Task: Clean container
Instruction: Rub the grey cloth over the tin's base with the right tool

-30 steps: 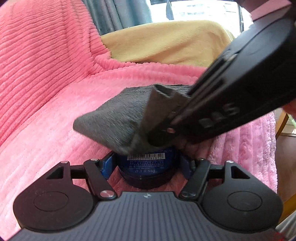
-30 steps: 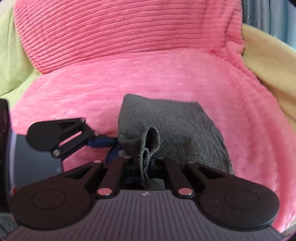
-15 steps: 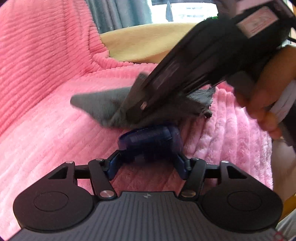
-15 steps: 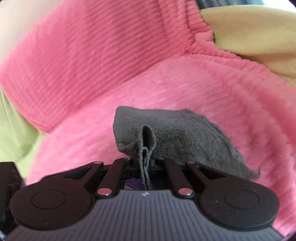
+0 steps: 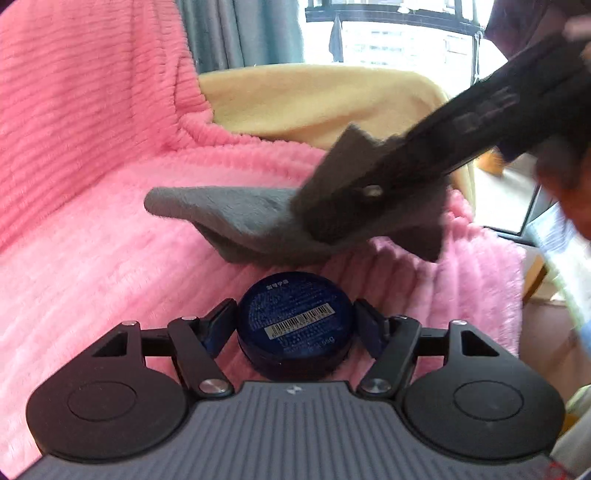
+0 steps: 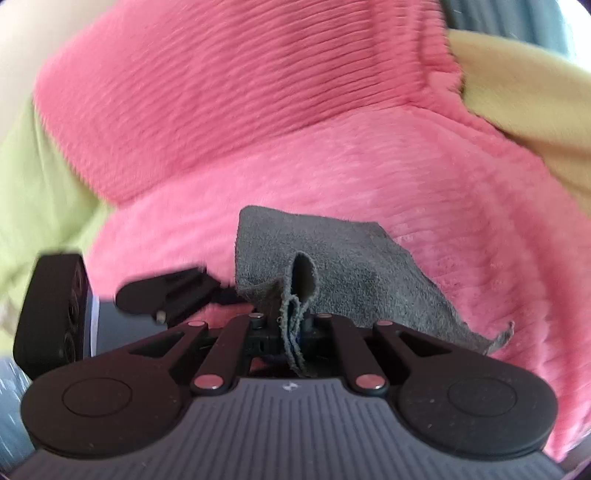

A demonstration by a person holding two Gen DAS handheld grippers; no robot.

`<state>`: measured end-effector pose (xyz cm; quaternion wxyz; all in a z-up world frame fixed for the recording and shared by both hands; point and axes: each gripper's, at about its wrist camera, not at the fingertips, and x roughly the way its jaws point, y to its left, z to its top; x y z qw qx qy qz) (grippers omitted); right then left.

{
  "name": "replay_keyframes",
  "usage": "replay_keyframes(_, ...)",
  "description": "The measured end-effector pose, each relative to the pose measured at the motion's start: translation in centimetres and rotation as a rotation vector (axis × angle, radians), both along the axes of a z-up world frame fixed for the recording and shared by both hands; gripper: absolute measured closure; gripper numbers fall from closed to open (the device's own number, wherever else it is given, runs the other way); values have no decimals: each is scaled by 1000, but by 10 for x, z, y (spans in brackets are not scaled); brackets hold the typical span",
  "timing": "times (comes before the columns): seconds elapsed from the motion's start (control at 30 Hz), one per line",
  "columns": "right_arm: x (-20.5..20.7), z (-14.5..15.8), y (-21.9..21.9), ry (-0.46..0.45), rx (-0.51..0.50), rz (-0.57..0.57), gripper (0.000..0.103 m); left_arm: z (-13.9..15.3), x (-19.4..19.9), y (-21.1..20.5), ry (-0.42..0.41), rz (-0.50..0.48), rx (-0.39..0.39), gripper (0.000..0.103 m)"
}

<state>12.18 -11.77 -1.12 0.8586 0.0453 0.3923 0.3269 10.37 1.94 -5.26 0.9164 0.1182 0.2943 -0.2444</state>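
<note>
**Q:** State the condition of each gripper and the position of the container.

**A:** The left gripper [image 5: 294, 325] is clamped on the round blue tin [image 5: 294, 322], one blue finger pad [image 5: 218, 326] pressed against each side. The tin is held low, just above the pink ribbed blanket [image 5: 92, 258], with its barcode label [image 5: 300, 322] facing the left wrist camera. The right gripper [image 6: 291, 325] is closed on a fold of the grey cloth [image 6: 343, 273]. The rest of the cloth spreads forward past its fingers.

**Q:** What lies around the tin, and what obstructs the view?

**A:** In the left wrist view, the cloth [image 5: 251, 225] hangs above and beyond the tin, apart from it, and the right gripper [image 5: 373, 192] enters from the upper right. In the right wrist view, the cloth hides the tin completely; only part of the left gripper [image 6: 173, 291] shows at its left. A yellow blanket [image 5: 314, 99] lies behind the pink one, with grey curtains [image 5: 236, 33] and a window [image 5: 399, 40] beyond. A green cover [image 6: 40, 192] is at the left.
</note>
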Motion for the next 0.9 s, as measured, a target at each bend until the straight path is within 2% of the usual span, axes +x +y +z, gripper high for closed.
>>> replay_keyframes(0.13,-5,-10,30,-11,-190,53,99,-2,-5,-9,-36,-14,64,34)
replay_keyframes(0.23,-5,-15,39,-25,-241,58,100,-3,-5,-13,-37,-17,89,34)
replay_keyframes(0.33,-2,-17,37,-41,-227,35,100,-6,-8,-17,-44,-18,122,34)
replay_keyframes(0.53,14,-25,38,-80,-198,-40,101,-9,-8,-17,-34,-12,121,34)
replay_keyframes(0.8,39,-40,29,-62,-92,-176,101,-11,-7,-19,-39,-1,128,33)
replay_keyframes(0.83,42,-45,25,-45,-62,-213,101,-11,-7,-20,-42,-1,134,33)
replay_keyframes(0.9,48,-51,9,13,75,-260,102,-12,-7,-22,-35,-11,133,38)
